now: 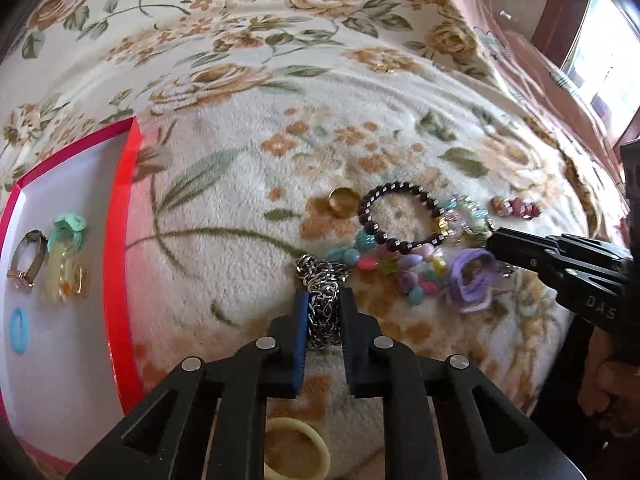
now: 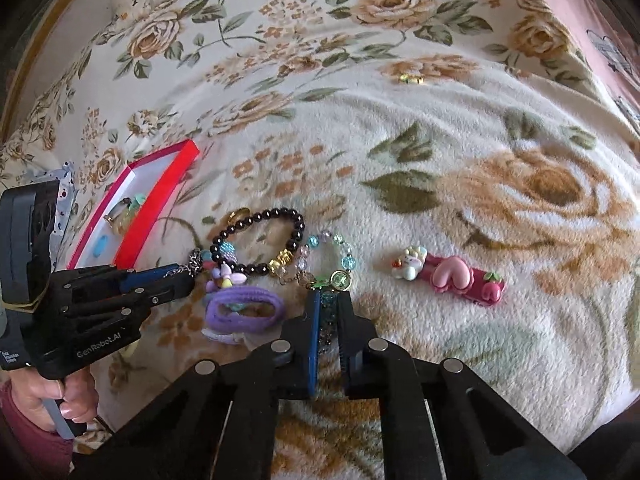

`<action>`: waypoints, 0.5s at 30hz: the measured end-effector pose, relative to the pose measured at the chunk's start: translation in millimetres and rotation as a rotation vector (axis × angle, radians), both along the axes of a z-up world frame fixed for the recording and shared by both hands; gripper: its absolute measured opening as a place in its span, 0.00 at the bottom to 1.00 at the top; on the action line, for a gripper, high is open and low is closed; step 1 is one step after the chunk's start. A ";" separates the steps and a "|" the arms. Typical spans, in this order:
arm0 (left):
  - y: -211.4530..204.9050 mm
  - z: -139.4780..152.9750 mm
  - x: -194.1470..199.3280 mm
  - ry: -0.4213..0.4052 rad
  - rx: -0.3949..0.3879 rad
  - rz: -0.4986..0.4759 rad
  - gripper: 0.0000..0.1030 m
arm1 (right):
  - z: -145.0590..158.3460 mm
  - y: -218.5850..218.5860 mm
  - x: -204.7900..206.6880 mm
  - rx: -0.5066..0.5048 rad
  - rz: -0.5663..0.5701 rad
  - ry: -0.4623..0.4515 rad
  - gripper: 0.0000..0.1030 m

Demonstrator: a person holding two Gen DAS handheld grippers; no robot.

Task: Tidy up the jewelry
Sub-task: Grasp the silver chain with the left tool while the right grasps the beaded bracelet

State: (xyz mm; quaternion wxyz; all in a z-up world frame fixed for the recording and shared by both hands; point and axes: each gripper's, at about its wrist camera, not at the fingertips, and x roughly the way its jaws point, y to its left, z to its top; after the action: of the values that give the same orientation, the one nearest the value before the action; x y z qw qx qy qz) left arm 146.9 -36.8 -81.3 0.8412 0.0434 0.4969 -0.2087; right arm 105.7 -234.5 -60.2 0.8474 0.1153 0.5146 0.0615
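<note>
Jewelry pile (image 2: 260,264): spread on the floral blanket (image 1: 360,100), right of the red tray (image 1: 120,240); loose there, pending transfer, by judgement.
Cream ring (image 1: 296,452): nearest, beneath left gripper, right of tray; not gripped.
Left gripper (image 1: 324,300): pinching the steel chain (image 1: 320,280) just right of tray; chain bunched between both pads, remainder heaped past the tips. Clamped low on the heap, presumably to lift it whole.
Right gripper (image 2: 328,300): further from tray; pinching the crystal bead bracelet (image 2: 328,256); one strand between pads, loop lying ahead on blanket.
Purple hair tie (image 2: 244,304): between the two grippers, untouched.
Black bead bracelet (image 1: 396,216): behind chain, away from tray, overlapping crystal loop; snag risk on lifting.
Gold ring (image 1: 342,202): beside black bracelet, tray side.
Pink hair clip (image 2: 452,276): far side of pile from tray.
Tray contents: clip, ring, small pieces already laid inside.
</note>
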 end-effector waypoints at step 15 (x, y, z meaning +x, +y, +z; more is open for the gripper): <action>46.8 71.2 -40.8 -0.129 -0.141 0.031 0.10 | 71.8 4.8 3.0 0.071 0.013 -0.182 0.07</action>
State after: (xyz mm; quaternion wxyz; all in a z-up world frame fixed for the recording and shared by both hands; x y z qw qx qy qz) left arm 106.1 9.9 -10.1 0.8756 -0.0102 0.4262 -0.2269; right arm 108.7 -229.7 11.6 0.8857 0.1357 0.4335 0.0956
